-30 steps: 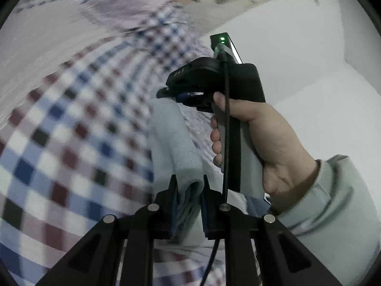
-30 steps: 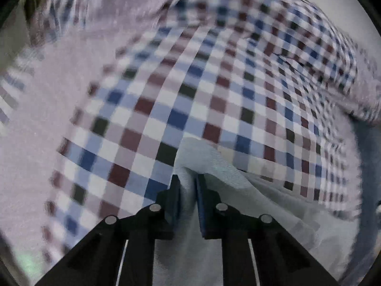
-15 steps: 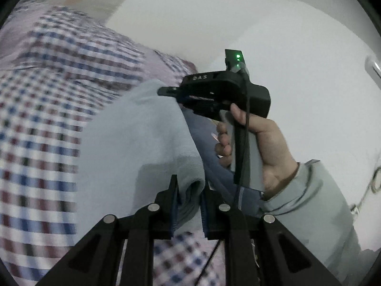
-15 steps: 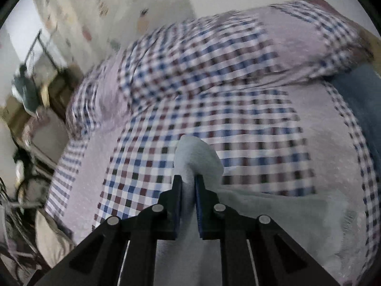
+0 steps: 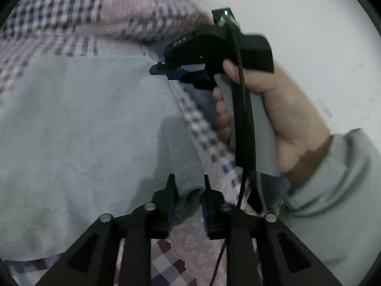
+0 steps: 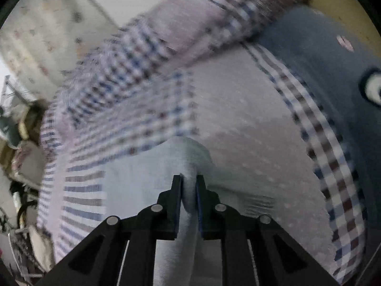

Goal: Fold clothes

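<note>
A pale blue-grey garment (image 5: 83, 131) hangs spread in front of the checked bedspread (image 5: 71, 12). My left gripper (image 5: 188, 186) is shut on one bunched edge of it. My right gripper (image 6: 188, 183) is shut on another bunched edge of the same garment (image 6: 142, 178). The right gripper also shows in the left wrist view (image 5: 164, 68), held by a hand, pinching the garment's top corner. The cloth stretches between the two grippers.
A bed with a checked pink, blue and maroon cover (image 6: 133, 76) lies below. A dark blue item (image 6: 333, 59) lies on the bed at the right. Cluttered furniture (image 6: 16, 131) stands at the far left. A white wall (image 5: 309, 23) is behind.
Both grippers have lifted and moved apart with the garment; it has opened from a narrow hanging strip into a wide spread sheet. Both views have swung over the bed.
</note>
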Available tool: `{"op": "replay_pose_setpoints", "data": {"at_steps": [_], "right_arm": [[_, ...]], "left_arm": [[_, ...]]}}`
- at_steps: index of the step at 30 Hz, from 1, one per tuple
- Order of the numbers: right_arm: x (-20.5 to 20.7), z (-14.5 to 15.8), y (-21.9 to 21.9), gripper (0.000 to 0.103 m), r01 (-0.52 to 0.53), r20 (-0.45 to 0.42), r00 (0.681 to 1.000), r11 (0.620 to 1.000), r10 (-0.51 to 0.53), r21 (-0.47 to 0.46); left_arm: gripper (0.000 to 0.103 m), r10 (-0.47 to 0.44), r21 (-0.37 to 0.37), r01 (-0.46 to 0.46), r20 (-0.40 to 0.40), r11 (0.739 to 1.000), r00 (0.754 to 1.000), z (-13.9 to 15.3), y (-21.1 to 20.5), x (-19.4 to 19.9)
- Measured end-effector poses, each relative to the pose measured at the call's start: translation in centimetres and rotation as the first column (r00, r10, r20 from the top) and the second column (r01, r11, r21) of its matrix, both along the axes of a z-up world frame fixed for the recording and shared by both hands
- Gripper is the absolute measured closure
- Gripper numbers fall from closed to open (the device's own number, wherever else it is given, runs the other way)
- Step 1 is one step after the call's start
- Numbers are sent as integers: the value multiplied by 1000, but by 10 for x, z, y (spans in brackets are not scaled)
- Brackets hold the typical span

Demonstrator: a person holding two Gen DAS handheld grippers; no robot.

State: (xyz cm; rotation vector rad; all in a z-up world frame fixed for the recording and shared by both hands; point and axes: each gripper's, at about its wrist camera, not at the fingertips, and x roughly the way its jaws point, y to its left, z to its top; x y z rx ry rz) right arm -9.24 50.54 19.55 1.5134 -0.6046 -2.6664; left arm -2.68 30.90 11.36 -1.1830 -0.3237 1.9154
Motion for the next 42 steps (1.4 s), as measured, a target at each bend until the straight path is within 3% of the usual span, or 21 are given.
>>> {"op": "replay_pose_setpoints", "data": {"at_steps": [3, 5, 7, 10, 13, 16, 20, 21, 23, 24, 27, 30, 33, 36, 37, 42], "right_arm": [[3, -43, 31, 87, 102, 81, 991, 995, -104, 22], [21, -47, 51, 80, 190, 56, 980, 982, -189, -16], [48, -35, 65, 58, 242, -22, 969, 968, -244, -61], [90, -23, 61, 51, 163, -119, 976, 976, -181, -144], [118, -35, 43, 51, 34, -113, 992, 989, -51, -146], [125, -63, 24, 51, -48, -36, 998, 996, 46, -71], [114, -92, 15, 51, -45, 43, 998, 998, 47, -40], [113, -95, 14, 52, -40, 49, 998, 999, 42, -33], [110, -90, 11, 72, -58, 60, 997, 998, 58, 7], [109, -85, 9, 94, -73, 66, 995, 997, 70, 33], [103, -70, 6, 96, -117, 86, 990, 987, 108, 109], [98, -54, 2, 96, -161, 108, 984, 970, 143, 184], [87, -73, 11, 94, -132, 138, 985, 969, 104, 208], [82, -90, 17, 84, -80, 138, 989, 970, 49, 231], [84, -90, 18, 75, -57, 127, 992, 969, 27, 242], [113, -64, 17, 61, 99, 15, 994, 950, -109, 297]], "left_arm": [[70, -71, -15, 73, 74, 997, 995, -18, 12, 2], [53, -98, 37, 95, 70, 995, 993, -11, -2, 12], [25, -110, 93, 104, 61, 990, 992, 3, -30, 21], [20, -97, 140, 94, 15, 986, 995, 22, -91, 28], [19, -12, 100, 15, -30, 995, 999, 32, -165, 31], [19, 137, 51, -138, 28, 989, 990, 6, -230, 8], [19, 250, 58, -259, 126, 964, 960, -36, -276, -9], [19, 258, 64, -269, 142, 961, 956, -45, -279, -11], [19, 266, 70, -281, 173, 957, 948, -60, -280, -13], [19, 262, 64, -278, 182, 958, 948, -64, -276, -15], [19, 234, 52, -250, 204, 967, 950, -79, -260, -22], [19, 202, 32, -214, 219, 976, 955, -86, -242, -26], [19, 179, 39, -192, 224, 981, 958, -85, -228, -24], [19, 151, 34, -165, 252, 986, 956, -86, -217, -23], [19, 149, 22, -160, 254, 987, 956, -87, -213, -22], [19, 164, 8, -174, 282, 985, 945, -93, -201, -28]]}}
